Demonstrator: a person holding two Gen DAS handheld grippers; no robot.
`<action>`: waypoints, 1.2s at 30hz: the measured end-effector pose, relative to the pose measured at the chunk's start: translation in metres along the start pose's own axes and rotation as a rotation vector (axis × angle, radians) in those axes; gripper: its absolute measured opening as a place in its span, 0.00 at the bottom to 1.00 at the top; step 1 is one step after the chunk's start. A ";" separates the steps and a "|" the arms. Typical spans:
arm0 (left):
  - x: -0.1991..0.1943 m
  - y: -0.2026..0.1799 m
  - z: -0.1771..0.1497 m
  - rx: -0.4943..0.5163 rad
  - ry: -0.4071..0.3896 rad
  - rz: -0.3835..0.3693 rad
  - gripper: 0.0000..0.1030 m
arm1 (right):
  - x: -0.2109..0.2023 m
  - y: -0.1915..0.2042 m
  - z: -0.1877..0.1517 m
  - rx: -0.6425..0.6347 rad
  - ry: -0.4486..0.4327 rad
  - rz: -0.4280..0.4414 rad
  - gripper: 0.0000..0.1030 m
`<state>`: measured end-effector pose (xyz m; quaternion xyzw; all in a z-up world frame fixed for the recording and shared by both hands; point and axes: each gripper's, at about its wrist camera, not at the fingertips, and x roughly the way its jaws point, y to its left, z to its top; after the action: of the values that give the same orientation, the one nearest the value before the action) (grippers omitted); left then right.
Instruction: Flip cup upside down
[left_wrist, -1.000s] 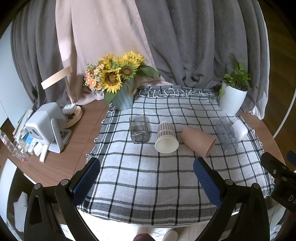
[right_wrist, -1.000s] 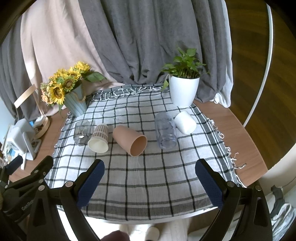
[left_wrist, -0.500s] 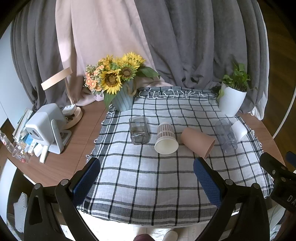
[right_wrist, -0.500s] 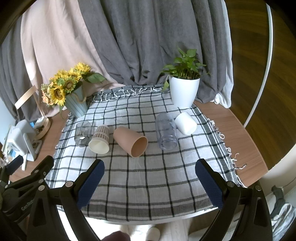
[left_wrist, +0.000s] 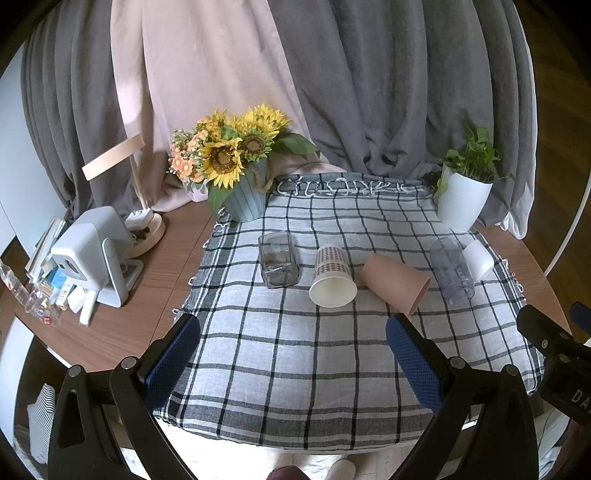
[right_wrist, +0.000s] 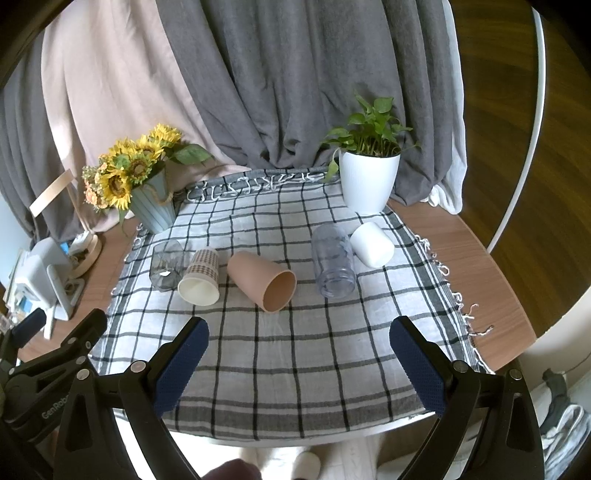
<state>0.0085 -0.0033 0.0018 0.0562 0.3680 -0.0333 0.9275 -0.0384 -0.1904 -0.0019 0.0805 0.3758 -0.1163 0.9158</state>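
Several cups lie on their sides in a row on a checked cloth (left_wrist: 295, 354): a square clear glass (left_wrist: 277, 260), a patterned paper cup (left_wrist: 331, 277), a tan cup (left_wrist: 395, 283), a clear plastic cup (left_wrist: 452, 271) and a white cup (left_wrist: 478, 255). The same row shows in the right wrist view: glass (right_wrist: 168, 264), paper cup (right_wrist: 200, 277), tan cup (right_wrist: 262, 280), clear cup (right_wrist: 332, 260), white cup (right_wrist: 372, 243). My left gripper (left_wrist: 293, 362) is open and empty, near the cloth's front edge. My right gripper (right_wrist: 299, 365) is open and empty there too.
A sunflower vase (left_wrist: 243, 195) stands at the cloth's back left, a white plant pot (left_wrist: 461, 203) at the back right. A white device (left_wrist: 92, 254), a lamp base and clutter sit on the wooden table at the left. Curtains hang behind.
Both grippers have shifted very slightly; the view has crept a little. The cups have not moved.
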 end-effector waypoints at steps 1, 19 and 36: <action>0.000 0.000 -0.001 -0.002 0.000 0.000 1.00 | 0.001 0.000 0.000 0.000 0.001 -0.001 0.96; 0.017 -0.010 0.004 0.008 0.040 -0.013 1.00 | 0.018 0.000 -0.001 0.007 0.032 -0.001 0.96; 0.098 -0.056 0.036 0.049 0.129 -0.002 1.00 | 0.114 -0.038 0.051 0.075 0.100 0.063 0.96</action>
<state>0.0988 -0.0657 -0.0437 0.0804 0.4262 -0.0396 0.9002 0.0643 -0.2562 -0.0485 0.1322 0.4136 -0.0971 0.8955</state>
